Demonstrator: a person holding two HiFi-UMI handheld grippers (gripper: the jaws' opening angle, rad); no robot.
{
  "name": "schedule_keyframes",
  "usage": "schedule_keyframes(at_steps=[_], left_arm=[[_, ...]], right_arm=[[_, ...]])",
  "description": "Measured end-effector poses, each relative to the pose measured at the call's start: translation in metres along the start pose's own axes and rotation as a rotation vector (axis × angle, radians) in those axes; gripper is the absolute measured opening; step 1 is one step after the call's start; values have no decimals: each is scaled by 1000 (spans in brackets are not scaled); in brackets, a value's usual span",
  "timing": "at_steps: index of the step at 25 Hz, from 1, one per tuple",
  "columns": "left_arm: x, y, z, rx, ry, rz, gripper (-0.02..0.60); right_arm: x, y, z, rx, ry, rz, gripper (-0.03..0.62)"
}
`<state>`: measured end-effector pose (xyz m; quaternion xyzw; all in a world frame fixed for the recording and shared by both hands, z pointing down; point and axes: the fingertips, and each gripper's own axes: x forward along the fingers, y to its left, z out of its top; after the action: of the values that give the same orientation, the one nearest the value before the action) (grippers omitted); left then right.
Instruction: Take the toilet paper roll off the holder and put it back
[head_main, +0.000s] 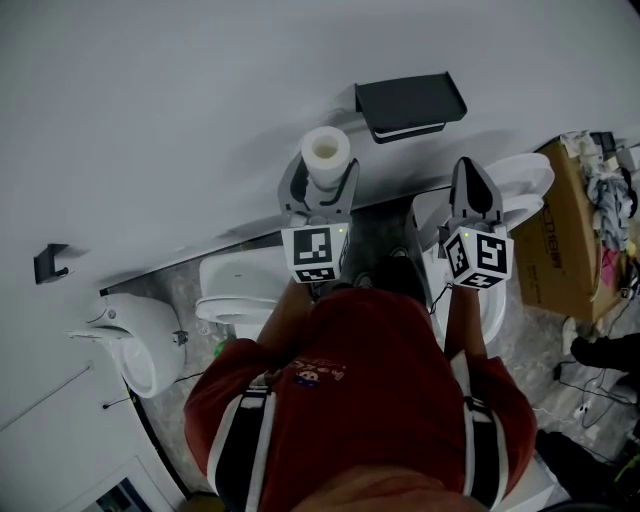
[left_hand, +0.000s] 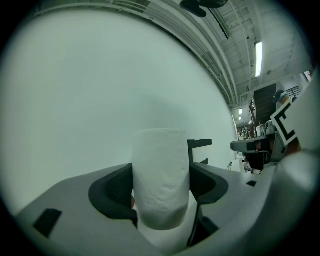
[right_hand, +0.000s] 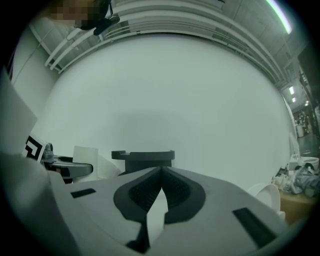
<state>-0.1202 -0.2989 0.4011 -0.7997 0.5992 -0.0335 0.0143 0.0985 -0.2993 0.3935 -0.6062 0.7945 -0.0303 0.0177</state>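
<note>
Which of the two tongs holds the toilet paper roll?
The left tongs: they clamp the white toilet paper roll, while the right tongs are shut, empty.

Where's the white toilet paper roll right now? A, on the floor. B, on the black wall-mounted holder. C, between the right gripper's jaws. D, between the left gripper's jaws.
D: the left gripper clamps the white toilet paper roll between its pads, apart from the black wall-mounted holder.
</note>
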Motion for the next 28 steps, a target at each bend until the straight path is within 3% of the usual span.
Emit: schedule_keyframes(at_steps=[15,28], left_arm=[[3,-5,-15,-11,-1,-5,354],[3,-8,26,-11,-80,-42,354]], right_arm=[[2,2,-5,-3,14,-4,9],[-2,1,-7,-8,28,-25,9]])
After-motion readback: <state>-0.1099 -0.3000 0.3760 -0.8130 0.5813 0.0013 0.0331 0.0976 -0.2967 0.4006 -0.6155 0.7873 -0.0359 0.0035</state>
